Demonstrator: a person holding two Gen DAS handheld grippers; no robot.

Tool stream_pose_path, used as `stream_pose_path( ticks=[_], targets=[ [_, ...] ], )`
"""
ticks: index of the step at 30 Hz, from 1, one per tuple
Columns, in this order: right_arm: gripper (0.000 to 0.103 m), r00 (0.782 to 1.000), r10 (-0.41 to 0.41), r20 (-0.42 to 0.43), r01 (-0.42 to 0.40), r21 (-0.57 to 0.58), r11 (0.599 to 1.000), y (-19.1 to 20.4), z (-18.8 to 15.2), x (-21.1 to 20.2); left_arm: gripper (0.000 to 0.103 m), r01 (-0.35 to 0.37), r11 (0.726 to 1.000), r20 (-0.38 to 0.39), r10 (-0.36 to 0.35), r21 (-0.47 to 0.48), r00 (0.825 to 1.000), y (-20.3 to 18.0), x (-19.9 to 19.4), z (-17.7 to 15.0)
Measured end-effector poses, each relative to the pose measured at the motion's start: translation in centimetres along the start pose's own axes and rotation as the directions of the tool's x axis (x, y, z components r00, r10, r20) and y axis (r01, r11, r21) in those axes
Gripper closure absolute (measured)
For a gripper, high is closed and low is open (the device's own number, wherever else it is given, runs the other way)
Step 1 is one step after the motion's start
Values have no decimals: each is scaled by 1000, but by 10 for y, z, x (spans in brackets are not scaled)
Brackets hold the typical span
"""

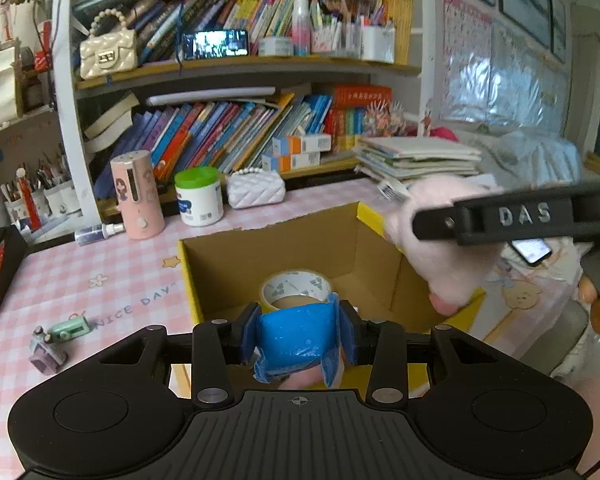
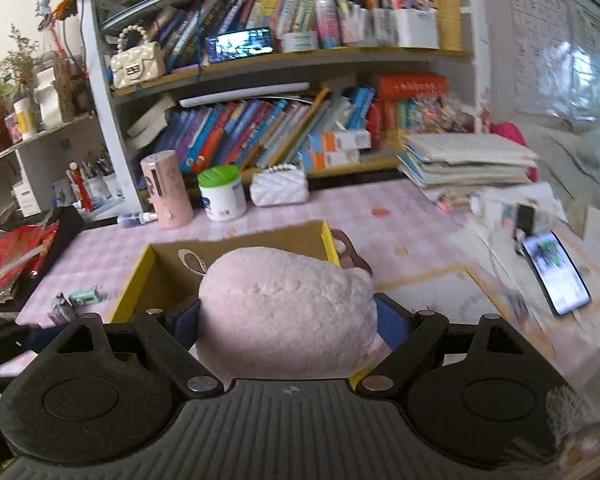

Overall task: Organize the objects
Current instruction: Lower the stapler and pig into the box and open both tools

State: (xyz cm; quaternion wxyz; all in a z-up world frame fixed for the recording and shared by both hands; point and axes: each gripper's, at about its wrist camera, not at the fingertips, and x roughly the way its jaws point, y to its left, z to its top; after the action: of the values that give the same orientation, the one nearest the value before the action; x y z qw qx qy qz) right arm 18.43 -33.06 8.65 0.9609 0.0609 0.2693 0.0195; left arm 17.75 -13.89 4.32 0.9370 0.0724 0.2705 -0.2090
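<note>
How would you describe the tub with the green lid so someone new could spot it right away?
Start at the bookshelf behind the pink checked table. On the table at the shelf's foot stand three things in a row; the white tub with the green lid is the middle one, between a tall pink cylinder and a white quilted purse. Only it has a bright green top.

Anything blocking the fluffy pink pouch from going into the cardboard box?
Nothing visible. The right hand-held gripper holds the fluffy pink pouch at the open yellow-edged cardboard box. Inside, only a roll of clear packing tape lies on the near floor; the rest looks bare.
</note>
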Motion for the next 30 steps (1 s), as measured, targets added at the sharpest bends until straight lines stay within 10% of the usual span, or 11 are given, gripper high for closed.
stream_pose_path(
  ticks=[30],
  targets=[
    [14, 931, 103, -349, -204, -268, 942, 18, -6, 152, 63, -85, 996, -208, 86, 18, 974, -18, 90, -2]
  ],
)
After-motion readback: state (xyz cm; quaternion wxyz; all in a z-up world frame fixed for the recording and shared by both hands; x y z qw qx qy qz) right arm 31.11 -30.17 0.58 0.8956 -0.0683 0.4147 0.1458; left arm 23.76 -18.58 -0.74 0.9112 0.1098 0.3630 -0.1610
